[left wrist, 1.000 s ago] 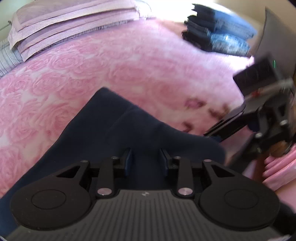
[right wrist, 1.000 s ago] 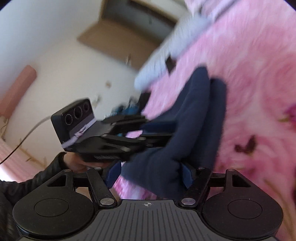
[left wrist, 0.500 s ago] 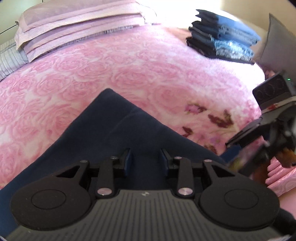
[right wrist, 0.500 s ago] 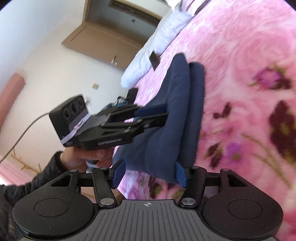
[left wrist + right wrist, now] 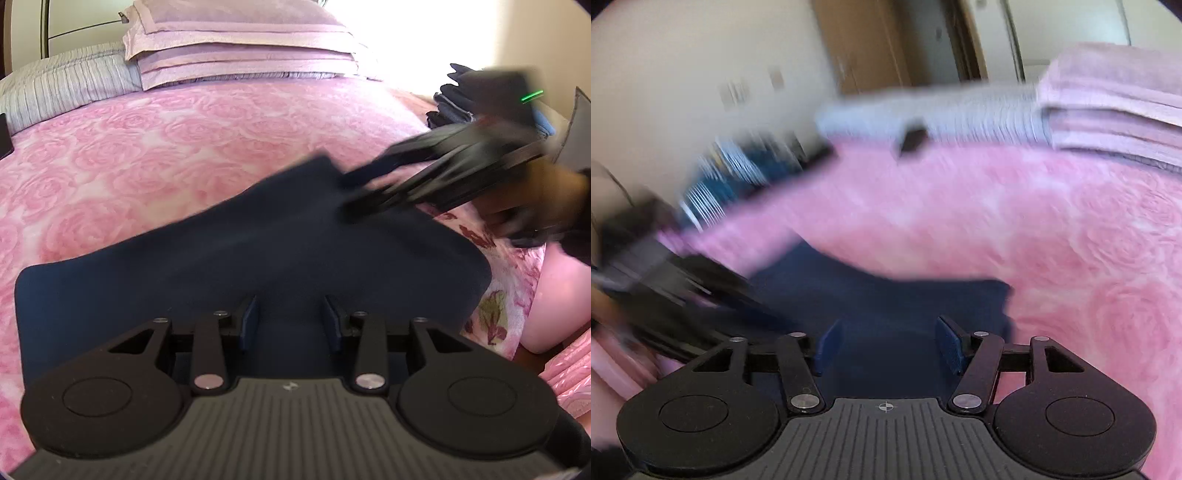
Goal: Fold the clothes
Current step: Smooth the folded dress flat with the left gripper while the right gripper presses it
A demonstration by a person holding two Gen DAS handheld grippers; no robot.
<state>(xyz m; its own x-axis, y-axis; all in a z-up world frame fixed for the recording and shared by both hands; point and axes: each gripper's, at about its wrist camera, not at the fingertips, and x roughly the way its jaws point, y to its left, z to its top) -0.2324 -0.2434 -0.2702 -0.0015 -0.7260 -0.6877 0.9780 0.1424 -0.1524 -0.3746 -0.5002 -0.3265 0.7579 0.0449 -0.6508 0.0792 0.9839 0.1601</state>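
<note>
A bed with a pink rose-patterned cover (image 5: 184, 147) fills both views. At its head lie folded lilac pillows (image 5: 240, 48) beside a grey striped pillow (image 5: 66, 88), and at the far right corner sits a stack of dark folded clothes (image 5: 454, 103), partly hidden. The dark navy garment (image 5: 258, 258) lies folded flat on the cover near the bed's close edge, reaching under both pairs of tongs. The left tongs (image 5: 291, 321) are spread apart over the garment's near edge, gripping nothing. The right tongs (image 5: 886, 343) are likewise spread wide above the navy cloth, pinching nothing; from the left camera they show as a motion-blurred dark shape at the garment's far corner.
</note>
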